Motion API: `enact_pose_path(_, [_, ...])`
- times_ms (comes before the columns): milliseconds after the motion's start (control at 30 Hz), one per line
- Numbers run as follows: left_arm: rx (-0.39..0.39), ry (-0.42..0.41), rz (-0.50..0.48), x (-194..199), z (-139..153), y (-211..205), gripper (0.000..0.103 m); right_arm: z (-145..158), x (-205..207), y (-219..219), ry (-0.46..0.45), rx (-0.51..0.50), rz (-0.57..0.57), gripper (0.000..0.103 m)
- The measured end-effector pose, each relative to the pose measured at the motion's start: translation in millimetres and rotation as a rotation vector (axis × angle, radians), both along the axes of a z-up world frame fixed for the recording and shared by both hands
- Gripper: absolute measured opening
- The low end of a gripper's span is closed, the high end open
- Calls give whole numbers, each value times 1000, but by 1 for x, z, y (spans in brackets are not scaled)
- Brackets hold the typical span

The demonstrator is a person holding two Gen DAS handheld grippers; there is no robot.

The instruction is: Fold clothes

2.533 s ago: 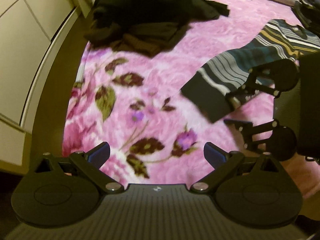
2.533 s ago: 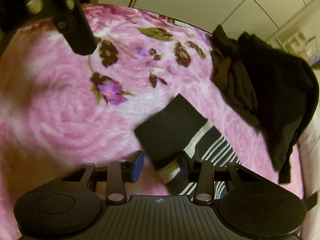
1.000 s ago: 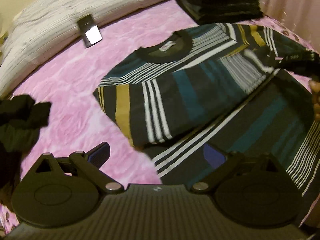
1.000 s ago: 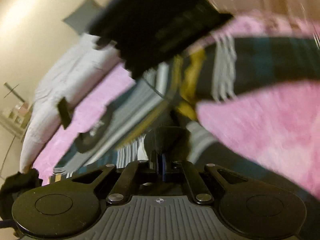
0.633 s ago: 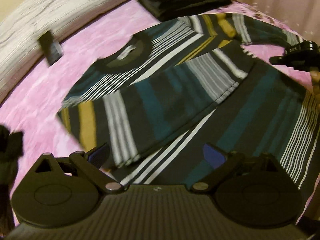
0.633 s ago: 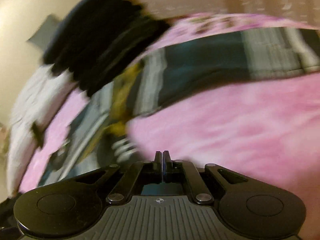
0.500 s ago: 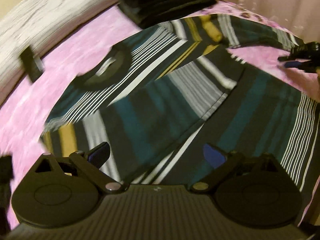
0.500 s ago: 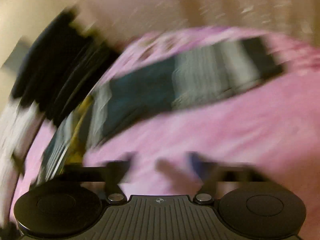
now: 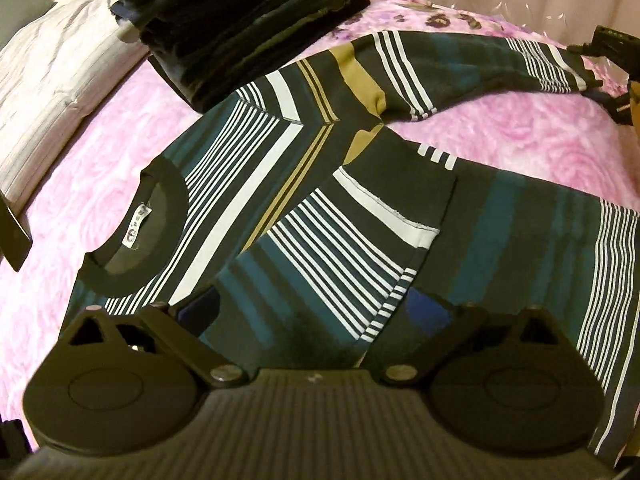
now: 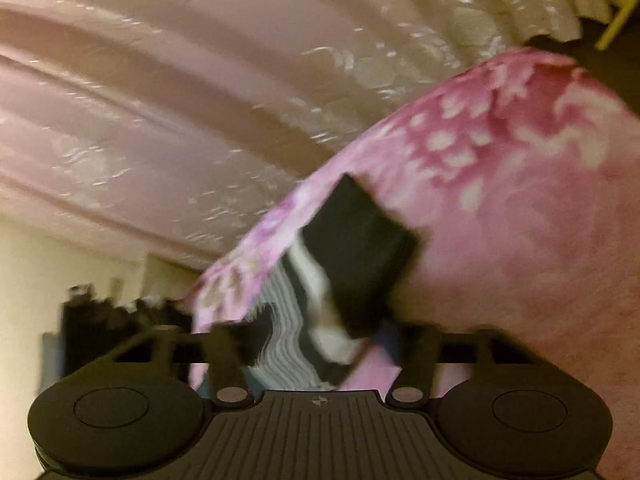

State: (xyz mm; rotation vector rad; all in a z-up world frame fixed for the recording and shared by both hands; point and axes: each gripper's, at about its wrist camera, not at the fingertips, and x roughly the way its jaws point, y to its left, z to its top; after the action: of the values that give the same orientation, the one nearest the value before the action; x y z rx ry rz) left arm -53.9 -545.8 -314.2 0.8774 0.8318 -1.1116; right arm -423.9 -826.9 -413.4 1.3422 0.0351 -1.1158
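The dark knit sweater with teal, white and mustard stripes (image 9: 304, 208) lies on the pink rose-patterned bed blanket (image 9: 520, 136), 1 sleeve folded across its chest, the other stretched out. It looks soft, light and limp, best pinched at the black cuff (image 10: 360, 256). The right claw (image 10: 320, 344) is closing around that cuff, pads seemingly not yet pressing. The left claw (image 9: 316, 312) hovers wide open, empty. A stack of dark folded garments (image 9: 248, 20) crowds the shoulder.
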Motion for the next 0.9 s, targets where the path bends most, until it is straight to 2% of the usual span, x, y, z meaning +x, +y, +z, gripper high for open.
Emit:
enact_pose_path(67, [10,-12,3,0,0,1,98,15,12,-8,117,-23,60,13])
enact_pose_path(133, [18,-27,9,0,1,5,98,46,41,-12,268,-111,221,10])
enact_pose_path(267, [-1,-37,63,9,16,28,98,111,123,16,368,-341,523,10])
enact_pose_path(333, [-23,-46,102,16,25,45,98,150,176,52,365,-521,652,10])
enact_pose_path(433, [-53,-67,185,34,39,81,98,201,252,129,285,-793,828,10])
enact_pose_path(500, [-63,-71,257,48,47,112,98,217,298,190,214,-922,962,10])
enact_pose_path(567, [-68,-72,330,63,53,145,98,207,341,255,171,-1019,1118,11])
enact_pose_path(600, [-64,-76,362,69,55,161,98,195,360,286,173,-1056,1204,28])
enact_pose_path(633, [-45,-91,381,74,56,177,98,180,376,316,191,-1086,1294,75])
enact_pose_path(667, [-17,-118,394,78,54,193,98,164,388,342,207,-1106,1375,93])
enact_pose_path(700, [8,-139,404,82,51,209,98,150,395,360,221,-1102,1439,99])
enact_pose_path(767, [40,-146,429,91,44,235,98,125,400,382,252,-1056,1534,99])
enact_pose_path(900, [57,-103,480,112,28,270,97,103,372,369,335,-928,1558,99])
